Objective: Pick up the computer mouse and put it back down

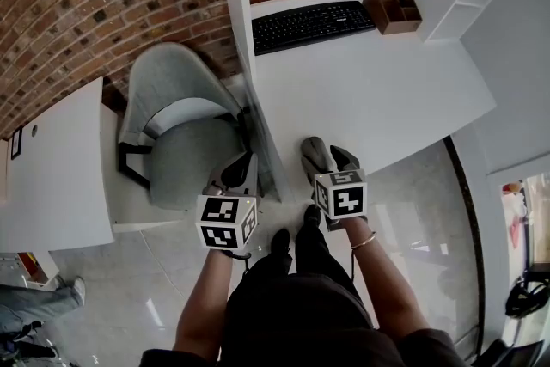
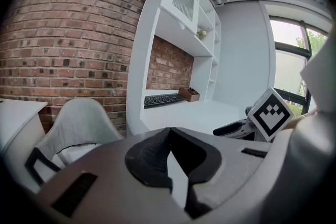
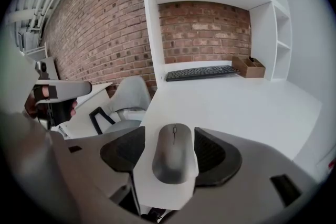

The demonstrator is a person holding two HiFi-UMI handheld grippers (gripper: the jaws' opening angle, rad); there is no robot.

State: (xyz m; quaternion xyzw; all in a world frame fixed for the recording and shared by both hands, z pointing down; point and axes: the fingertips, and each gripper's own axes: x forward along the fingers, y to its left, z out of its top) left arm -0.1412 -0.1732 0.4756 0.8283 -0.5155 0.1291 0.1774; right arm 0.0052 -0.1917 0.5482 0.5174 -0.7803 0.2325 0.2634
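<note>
1. The right tongs [image 1: 329,155] are spread, one jaw on either side of the computer mouse [image 3: 173,157]. A strip of white shows between the left jaw and the mouse. The right jaw lies against it or just beside it.
2. The grey mouse lies flat on the white tabletop [image 1: 387,90], at its 6 o'clock corner, wheel end pointing to 12 o'clock.
3. The left tongs [image 2: 169,131] are pressed together at the tips, holding nothing, off the tabletop at 9 o'clock of the right tongs.
4. A black keyboard [image 1: 314,24] lies at the tabletop's 12 o'clock edge, well apart from the mouse.
5. A grey chair [image 1: 176,133] stands at 9 o'clock of the tabletop.
</note>
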